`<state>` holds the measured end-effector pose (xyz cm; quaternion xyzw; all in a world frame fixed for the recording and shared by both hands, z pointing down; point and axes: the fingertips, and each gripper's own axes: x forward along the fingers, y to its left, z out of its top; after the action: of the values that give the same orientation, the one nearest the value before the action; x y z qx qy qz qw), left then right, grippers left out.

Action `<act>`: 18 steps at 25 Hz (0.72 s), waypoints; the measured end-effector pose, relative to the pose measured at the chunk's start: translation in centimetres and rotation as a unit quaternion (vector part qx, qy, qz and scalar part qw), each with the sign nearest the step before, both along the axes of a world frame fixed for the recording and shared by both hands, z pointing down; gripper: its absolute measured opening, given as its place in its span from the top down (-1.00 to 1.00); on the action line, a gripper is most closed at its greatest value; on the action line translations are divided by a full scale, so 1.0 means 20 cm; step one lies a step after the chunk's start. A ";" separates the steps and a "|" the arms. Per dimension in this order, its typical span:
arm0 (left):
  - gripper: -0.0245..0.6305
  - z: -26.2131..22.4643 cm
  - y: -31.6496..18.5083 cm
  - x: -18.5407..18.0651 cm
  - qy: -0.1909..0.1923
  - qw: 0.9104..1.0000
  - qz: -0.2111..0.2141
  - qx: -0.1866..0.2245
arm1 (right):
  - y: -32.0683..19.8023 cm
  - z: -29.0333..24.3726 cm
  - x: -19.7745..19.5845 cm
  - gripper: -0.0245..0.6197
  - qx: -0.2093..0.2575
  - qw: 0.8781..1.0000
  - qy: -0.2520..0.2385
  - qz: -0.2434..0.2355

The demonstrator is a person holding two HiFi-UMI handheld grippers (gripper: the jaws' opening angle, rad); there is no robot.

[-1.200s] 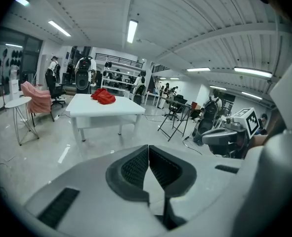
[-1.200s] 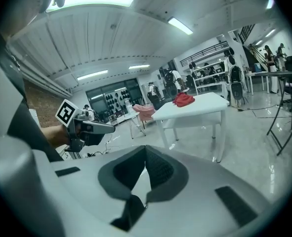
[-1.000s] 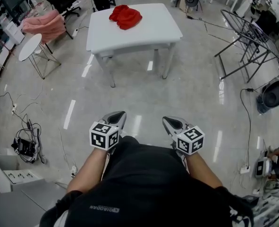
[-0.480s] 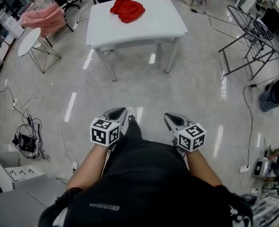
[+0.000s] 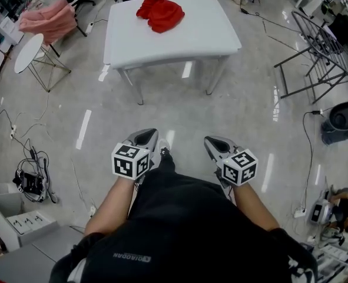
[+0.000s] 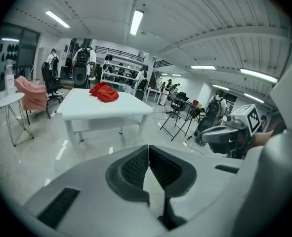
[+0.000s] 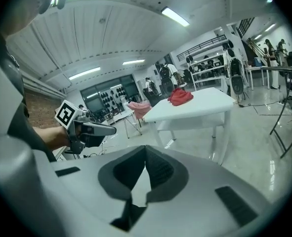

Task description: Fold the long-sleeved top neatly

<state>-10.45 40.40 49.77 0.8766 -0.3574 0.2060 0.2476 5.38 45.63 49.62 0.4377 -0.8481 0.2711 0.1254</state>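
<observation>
A red long-sleeved top (image 5: 160, 12) lies crumpled near the far edge of a white table (image 5: 179, 40). It also shows in the left gripper view as the red top (image 6: 104, 92) and in the right gripper view as the red top (image 7: 181, 96). Both grippers are held close to my body, well short of the table. My left gripper (image 5: 148, 136) is shut with nothing in it, its jaw tips (image 6: 147, 150) meeting. My right gripper (image 5: 211, 141) is also shut and empty, tips (image 7: 146, 150) together.
A pink cloth (image 5: 46, 17) hangs over a chair left of the table, beside a small round white table (image 5: 27, 52). A metal drying rack (image 5: 321, 46) stands at the right. Cables and a power strip (image 5: 30, 181) lie on the glossy floor at the left.
The table and red top have come nearer and lower in the head view as I walk toward them. Both grippers stay shut, carried along in front of my body.
</observation>
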 end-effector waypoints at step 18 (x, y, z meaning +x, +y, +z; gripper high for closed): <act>0.91 -0.19 -1.07 -0.18 0.020 0.998 0.023 0.057 | -1.00 -0.18 -0.16 0.91 0.026 0.999 0.035 0.031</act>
<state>-14.05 18.96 46.03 0.9014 -0.3432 0.1733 0.1993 2.15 25.71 46.07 0.4764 -0.8356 0.2375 0.1354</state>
